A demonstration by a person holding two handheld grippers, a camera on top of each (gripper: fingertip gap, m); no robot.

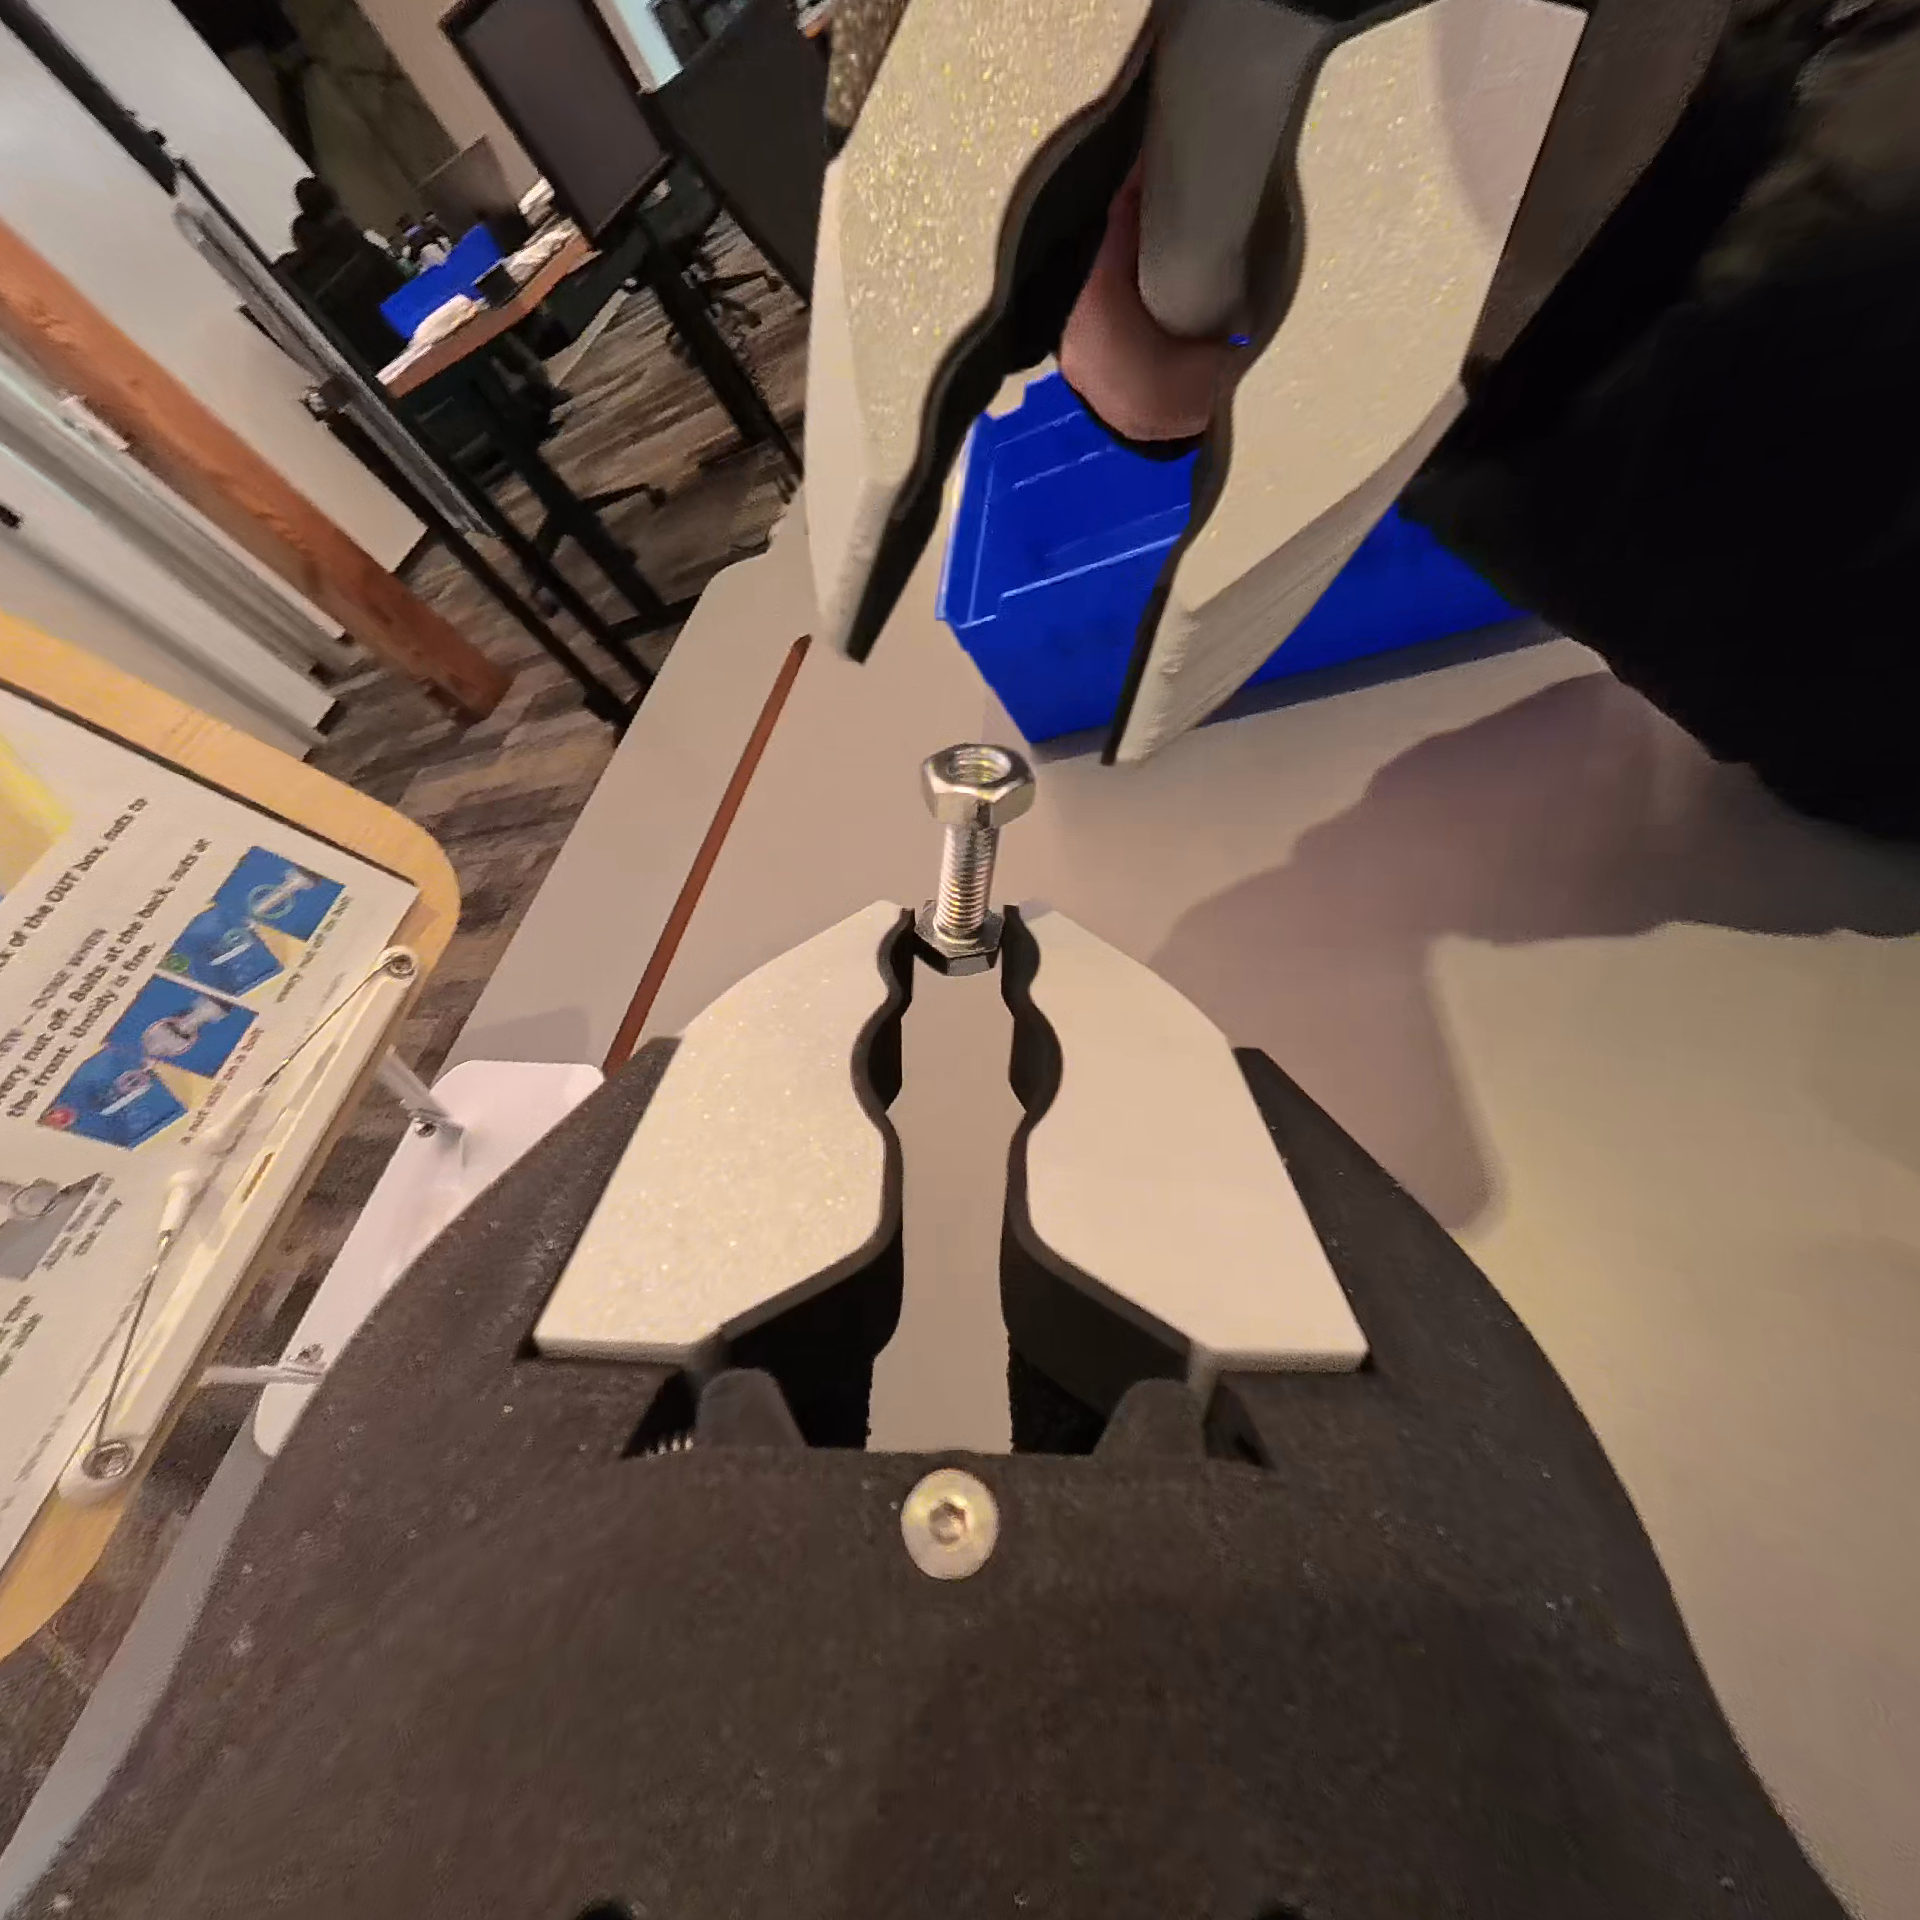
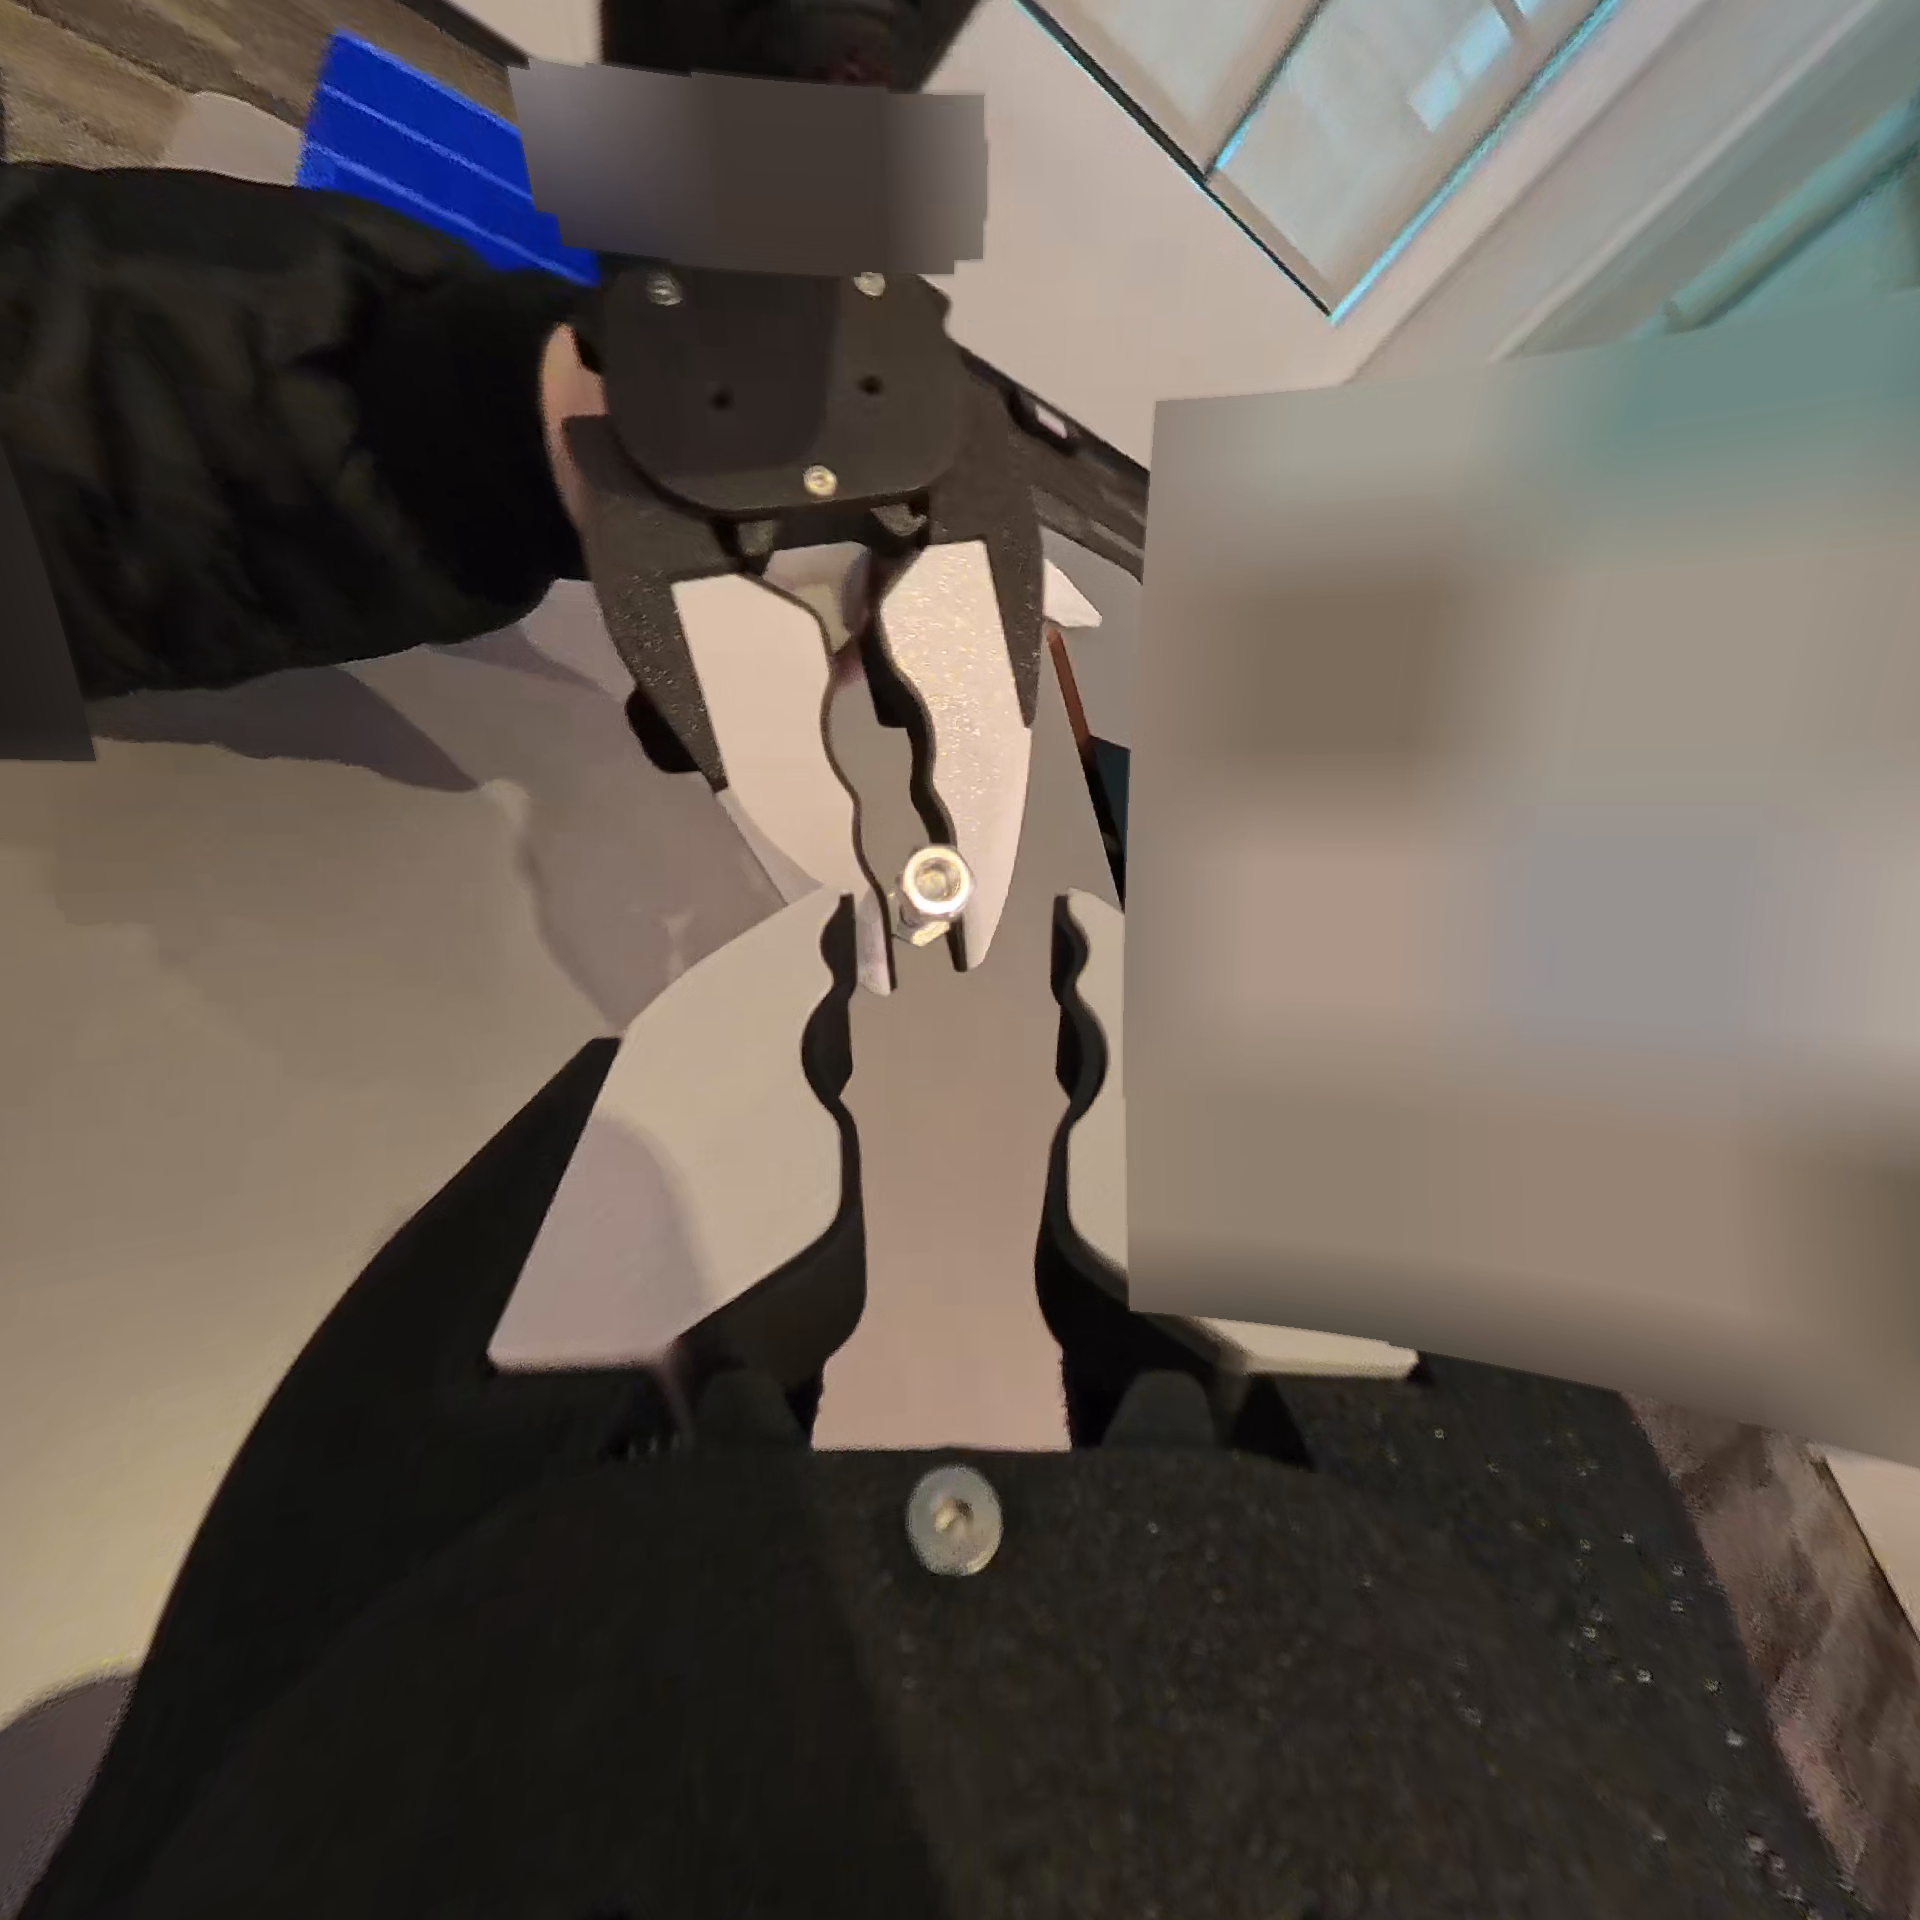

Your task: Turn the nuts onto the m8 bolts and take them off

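My left gripper (image 1: 956, 935) is shut on the hex head of a silver bolt (image 1: 961, 878) and holds it upright above the grey table (image 1: 1558, 1091). A silver nut (image 1: 977, 784) sits on the top end of the bolt's thread. My right gripper (image 1: 992, 696) hangs just above the nut with its jaws spread, and its fingers touch nothing. In the right wrist view the open right gripper (image 2: 956, 914) looks down on the nut (image 2: 937, 881), which sits between the left gripper's fingertips (image 2: 977, 935).
A blue bin (image 1: 1070, 582) stands on the table behind the right gripper. An instruction sheet on a wooden board (image 1: 156, 1018) lies to the left, beyond the table edge. A person's dark sleeve (image 2: 260, 416) reaches in from the left. There is about 4 cm between the tips of the two grippers.
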